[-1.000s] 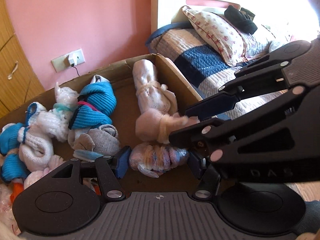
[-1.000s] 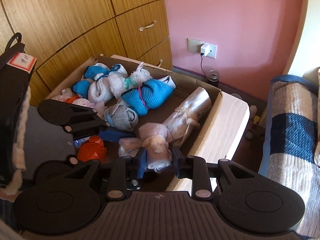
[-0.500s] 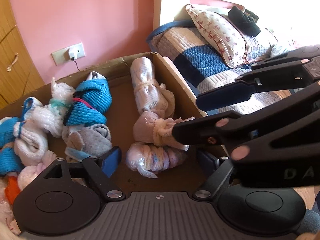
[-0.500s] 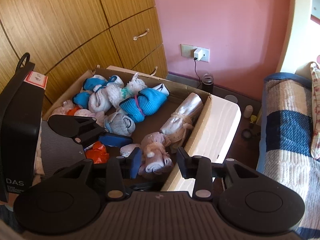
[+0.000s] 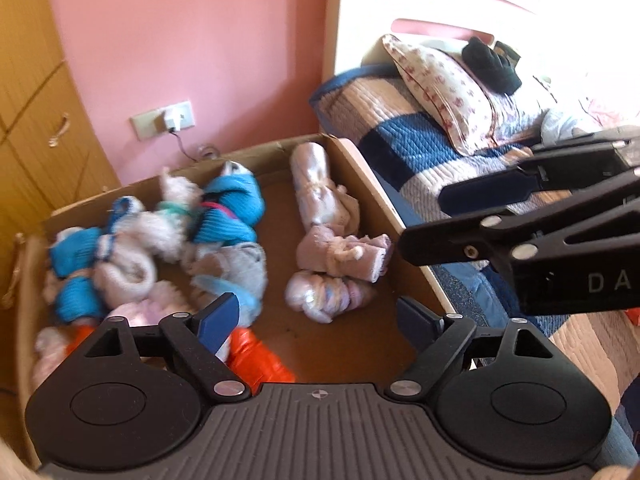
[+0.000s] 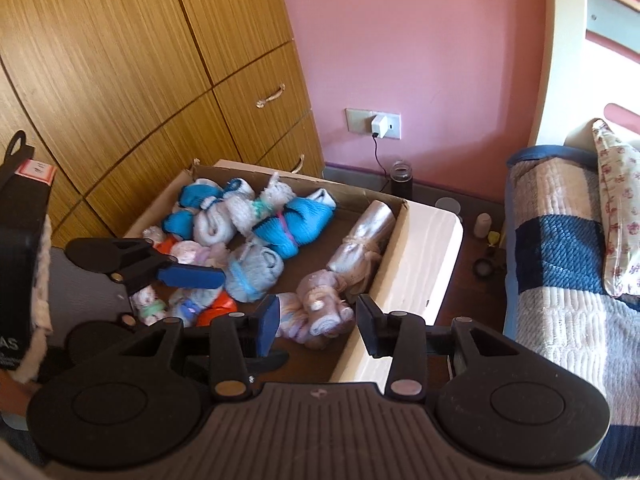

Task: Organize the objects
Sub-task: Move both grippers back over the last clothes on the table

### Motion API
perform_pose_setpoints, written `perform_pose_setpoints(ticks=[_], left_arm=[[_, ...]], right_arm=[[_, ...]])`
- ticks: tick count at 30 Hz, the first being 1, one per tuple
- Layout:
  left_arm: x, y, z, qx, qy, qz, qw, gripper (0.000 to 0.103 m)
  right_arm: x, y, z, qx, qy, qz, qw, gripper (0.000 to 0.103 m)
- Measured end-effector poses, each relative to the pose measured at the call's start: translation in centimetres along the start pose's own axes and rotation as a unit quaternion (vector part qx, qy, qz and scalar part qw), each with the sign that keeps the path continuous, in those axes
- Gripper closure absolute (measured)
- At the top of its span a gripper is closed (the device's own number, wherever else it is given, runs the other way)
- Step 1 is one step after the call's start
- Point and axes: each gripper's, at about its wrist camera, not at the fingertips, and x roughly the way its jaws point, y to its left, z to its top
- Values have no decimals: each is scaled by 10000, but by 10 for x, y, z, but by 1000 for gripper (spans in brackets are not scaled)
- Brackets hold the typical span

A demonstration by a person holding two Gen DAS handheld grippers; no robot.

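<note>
A cardboard box (image 5: 348,152) (image 6: 400,216) holds several rolled cloth bundles. A pink bundle (image 5: 340,254) (image 6: 320,296) lies by the box's right wall, between a long pale roll (image 5: 316,184) (image 6: 364,232) and a pastel bundle (image 5: 324,296) (image 6: 290,316). Blue bundles (image 5: 232,212) (image 6: 292,220) and white ones lie to the left. My left gripper (image 5: 320,320) is open and empty above the box. My right gripper (image 6: 316,320) is open and empty above the pink bundle; it also shows at the right of the left wrist view (image 5: 520,220).
A bed (image 5: 420,140) (image 6: 560,240) with a quilt and floral pillow (image 5: 444,88) stands right of the box. Wooden drawers (image 6: 160,80) stand behind it. A wall socket with a charger (image 6: 376,124) and a dark jar (image 6: 401,178) sit by the pink wall.
My right gripper opened and let go of the pink bundle, which now lies in the box. Both grippers rose and pulled back; the left opened wider.
</note>
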Motion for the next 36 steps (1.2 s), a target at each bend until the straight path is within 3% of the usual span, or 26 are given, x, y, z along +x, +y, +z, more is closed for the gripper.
perform_pose_setpoints(ticks=[6,17,29,36], left_arm=[[-41,14,-14,-210,-56,317,9993,11],[-96,38,-55,-537,-277,501,9969,9],[-111,49,-102,-770,-254,586,9950,9],[-112,64,-152,-989,-287,712,9921,7]], right_arm=[[-21,25,-5,-2,-202,-8,9998,60],[-46,71,-26,-9,-531,111,9985,54],[-48,105,-72,6,-598,167,9981,42],[-45,114,-114,-116,-667,35,9977,35]])
